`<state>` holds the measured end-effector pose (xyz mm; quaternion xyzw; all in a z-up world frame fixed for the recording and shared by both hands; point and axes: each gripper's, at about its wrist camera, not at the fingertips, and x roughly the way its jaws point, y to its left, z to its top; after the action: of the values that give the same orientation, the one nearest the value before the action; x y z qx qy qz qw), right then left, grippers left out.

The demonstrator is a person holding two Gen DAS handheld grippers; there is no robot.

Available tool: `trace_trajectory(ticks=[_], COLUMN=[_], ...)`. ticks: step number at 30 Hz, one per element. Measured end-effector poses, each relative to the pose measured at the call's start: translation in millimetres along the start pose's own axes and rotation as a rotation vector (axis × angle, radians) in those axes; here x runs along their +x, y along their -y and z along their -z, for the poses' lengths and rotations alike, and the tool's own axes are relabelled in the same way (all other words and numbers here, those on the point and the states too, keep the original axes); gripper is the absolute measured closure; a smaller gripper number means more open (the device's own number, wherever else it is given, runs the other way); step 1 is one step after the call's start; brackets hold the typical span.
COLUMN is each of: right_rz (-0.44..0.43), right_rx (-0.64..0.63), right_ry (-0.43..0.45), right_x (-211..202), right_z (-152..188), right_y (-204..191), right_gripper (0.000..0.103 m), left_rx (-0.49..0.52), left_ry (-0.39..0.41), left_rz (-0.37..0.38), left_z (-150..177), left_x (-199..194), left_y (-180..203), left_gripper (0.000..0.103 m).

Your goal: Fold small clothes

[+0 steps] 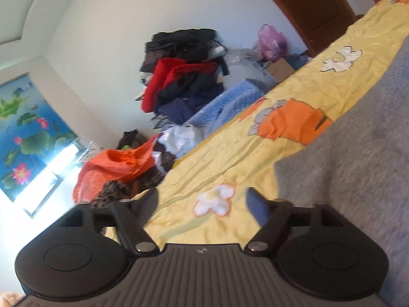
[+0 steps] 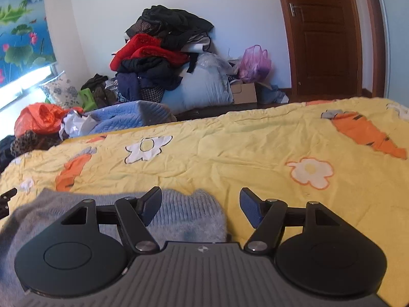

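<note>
A grey knitted garment point(image 2: 184, 217) lies on the yellow bedsheet point(image 2: 230, 140) with carrot and flower prints. In the right wrist view it sits under the left half of my right gripper point(image 2: 200, 208), which is open and empty, its ribbed edge between the fingers. In the tilted left wrist view the same grey knit point(image 1: 358, 153) fills the right side. My left gripper point(image 1: 203, 206) is open and empty above the sheet point(image 1: 230, 153), just left of the garment's edge.
Beyond the bed's far edge are a tall heap of dark and red clothes point(image 2: 163, 51), a light blue quilt point(image 2: 122, 117), an orange plastic bag point(image 2: 38, 117), a cardboard box point(image 2: 244, 93) and a brown door point(image 2: 324, 33).
</note>
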<state>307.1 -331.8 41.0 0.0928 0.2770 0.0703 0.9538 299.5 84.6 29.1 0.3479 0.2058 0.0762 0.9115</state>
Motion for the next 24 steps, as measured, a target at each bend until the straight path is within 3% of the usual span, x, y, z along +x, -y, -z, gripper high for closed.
trace_trajectory(ticks=[2,4,6,8,10,12,14,17,22,24], right_rz=[-0.025,-0.063,-0.090,-0.113,-0.127,-0.129,-0.137,-0.171,-0.189,-0.190], right_rx=[0.055,0.142,0.226,0.311,0.420,0.511,0.570,0.586,0.582,0.635], right_ry=[0.005,0.006,0.013,0.014,0.006,-0.016,-0.033,-0.060,-0.078,-0.057], right_x=[-23.6,-50.3,-81.6,-111.8,-135.5,-150.8,-160.4,-163.3,-147.3,-137.3], right_z=[8.3,23.5,45.1,71.5,98.8,123.4,143.4,156.3,156.1,152.9], right_y=[8.2,17.9,27.9,38.8,49.8,55.6,55.3,41.9,18.3,15.5], right_gripper=[0.028,0.024,0.023,0.023,0.021,0.021,0.021,0.021,0.020,0.017], left_rx=[-0.059,-0.174,-0.358,-0.587,-0.830,-1.059,-1.214,-1.395,-1.633,-1.668], left_ry=[-0.014,-0.003,-0.001,-0.031,-0.093,-0.170,-0.248,-0.337,-0.308,-0.292], left_rz=[0.012,0.074,0.170,0.318,0.470,0.562,0.625,0.626,0.637,0.647], left_z=[8.9,19.3,33.9,55.0,81.4,107.9,129.0,152.6,161.9,156.4], left_x=[-22.6,-55.0,-90.6,-120.5,-139.0,-147.0,-149.2,-150.7,-142.6,-134.1], left_y=[-10.3,-22.1,-35.2,-48.2,-56.4,-55.7,-48.6,-38.4,-34.8,-32.9], left_gripper=[0.023,0.023,0.022,0.022,0.021,0.021,0.021,0.021,0.010,0.008])
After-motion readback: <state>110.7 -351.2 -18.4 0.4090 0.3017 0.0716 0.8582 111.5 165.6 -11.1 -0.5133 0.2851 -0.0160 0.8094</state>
